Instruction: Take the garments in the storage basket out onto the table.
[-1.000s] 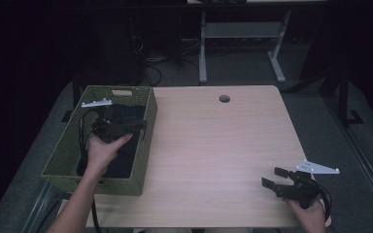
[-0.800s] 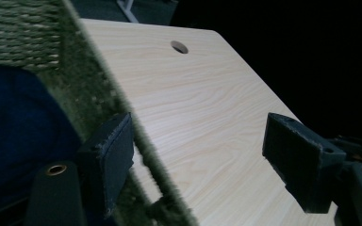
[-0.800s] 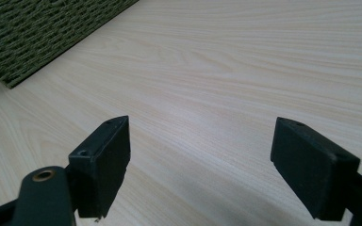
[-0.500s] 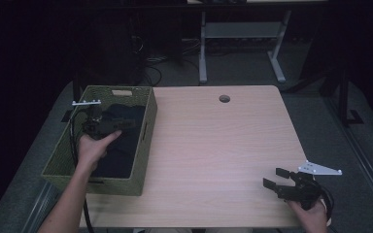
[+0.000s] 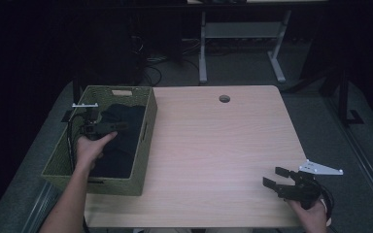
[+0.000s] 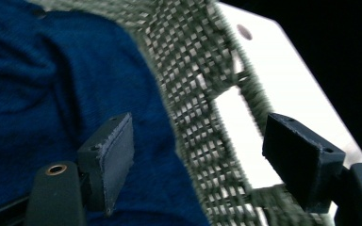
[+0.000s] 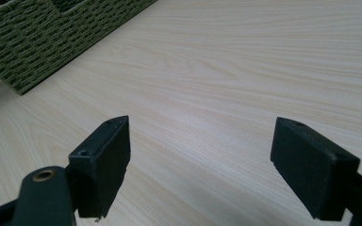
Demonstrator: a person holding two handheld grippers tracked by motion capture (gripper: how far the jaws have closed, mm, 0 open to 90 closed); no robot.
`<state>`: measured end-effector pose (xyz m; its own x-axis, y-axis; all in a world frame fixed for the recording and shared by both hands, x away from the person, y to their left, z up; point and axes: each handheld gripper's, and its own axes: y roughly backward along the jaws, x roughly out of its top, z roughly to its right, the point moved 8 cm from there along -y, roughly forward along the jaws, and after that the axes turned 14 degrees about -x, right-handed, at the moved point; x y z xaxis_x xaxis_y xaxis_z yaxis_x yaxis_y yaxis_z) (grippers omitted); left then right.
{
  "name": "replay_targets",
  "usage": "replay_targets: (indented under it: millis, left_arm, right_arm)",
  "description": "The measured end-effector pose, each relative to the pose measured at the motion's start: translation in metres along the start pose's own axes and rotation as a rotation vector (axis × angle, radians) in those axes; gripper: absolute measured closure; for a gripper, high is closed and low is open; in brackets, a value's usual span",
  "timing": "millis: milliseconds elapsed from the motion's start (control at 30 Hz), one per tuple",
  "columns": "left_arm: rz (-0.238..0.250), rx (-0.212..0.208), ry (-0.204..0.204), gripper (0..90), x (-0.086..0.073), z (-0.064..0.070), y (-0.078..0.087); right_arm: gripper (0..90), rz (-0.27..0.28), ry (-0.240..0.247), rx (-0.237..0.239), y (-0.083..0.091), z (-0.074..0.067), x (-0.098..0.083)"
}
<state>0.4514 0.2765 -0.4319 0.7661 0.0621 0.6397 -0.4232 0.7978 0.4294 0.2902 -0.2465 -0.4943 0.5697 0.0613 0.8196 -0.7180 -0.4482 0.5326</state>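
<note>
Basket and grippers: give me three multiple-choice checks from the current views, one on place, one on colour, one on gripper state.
1. Where is the left gripper?
A. Over the table's bare middle
B. Inside the green basket, above the cloth
C. On the floor

2. What colour is the cloth in the basket?
A. Dark blue
B. Red
C. White

3. How do the right gripper's jaws stand?
A. Shut on the cloth
B. Shut on the basket rim
C. Open, with nothing between them

Answers:
1 B: the high view shows the hand and gripper within the basket walls.
2 A: the left gripper view shows blue knit fabric beside the woven wall.
3 C: the right gripper view shows the jaws wide apart over the bare wooden table.
</note>
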Motion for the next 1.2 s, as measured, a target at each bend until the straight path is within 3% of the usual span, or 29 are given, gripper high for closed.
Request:
replay_targets:
  millis: [100, 300, 533, 733, 1200]
  left_arm:
    - [-0.017, 0.035, 0.021, 25.5, -0.003, -0.009, 0.001]
    - [-0.037, 0.053, 0.064, 25.6, -0.007, -0.020, 0.002]
    - [-0.070, 0.113, 0.083, 28.5, -0.012, -0.031, 0.000]
    - [-0.102, 0.138, 0.129, 29.2, -0.016, -0.039, -0.001]
    - [-0.144, 0.173, 0.191, 29.1, -0.021, -0.053, -0.004]
  right_arm:
    - [20.2, 0.002, 0.002, 0.007, 0.000, -0.001, 0.000]
    - [20.2, -0.011, 0.018, 0.020, -0.001, -0.006, -0.001]
    - [20.2, -0.019, 0.043, 0.032, -0.005, -0.015, -0.002]
    - [20.3, -0.030, 0.057, 0.032, -0.007, -0.019, -0.003]
    - [20.3, -0.024, 0.062, 0.038, -0.006, -0.021, -0.003]
